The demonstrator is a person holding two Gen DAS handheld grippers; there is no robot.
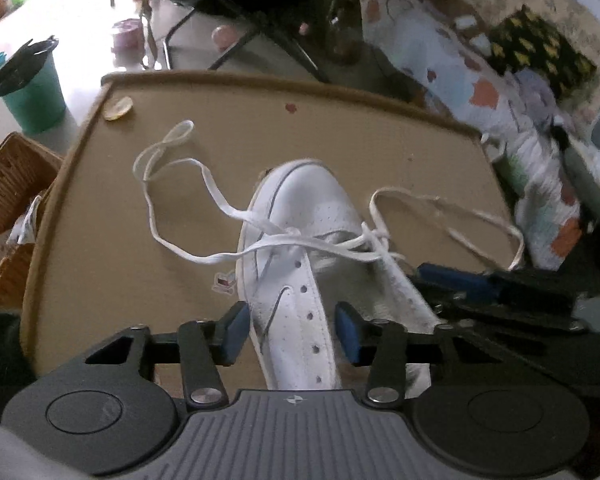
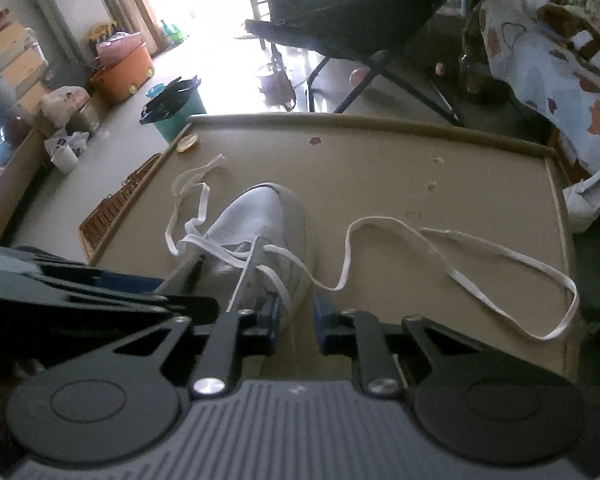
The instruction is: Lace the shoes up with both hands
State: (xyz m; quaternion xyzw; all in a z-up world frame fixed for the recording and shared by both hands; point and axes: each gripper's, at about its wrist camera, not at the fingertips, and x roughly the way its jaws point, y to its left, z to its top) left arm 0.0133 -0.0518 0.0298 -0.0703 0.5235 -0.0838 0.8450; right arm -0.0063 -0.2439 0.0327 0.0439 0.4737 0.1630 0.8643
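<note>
Left wrist view: your left hand-held gripper (image 1: 293, 332) hangs over the white shoe (image 1: 300, 248), which lies on the brown worktop (image 1: 120, 260) with its toe pointing away. Its jaws stand apart, one blue pad on each side of the eyelet strip, neither pressing on it. The lace (image 1: 172, 184) is threaded through the front eyelets only; one end loops off to the left, the other to the right. Your right hand-held gripper (image 1: 424, 270) reaches in from the right edge, beside the shoe.

Right wrist view: your right hand-held gripper (image 2: 297, 318) has its jaws close together but parted, straddling the shoe's (image 2: 260, 216) near edge where a lace (image 2: 440, 248) strand crosses; you cannot tell whether the pads press it. A green bin (image 2: 180, 112) stands beyond the worktop (image 2: 420, 168)
</note>
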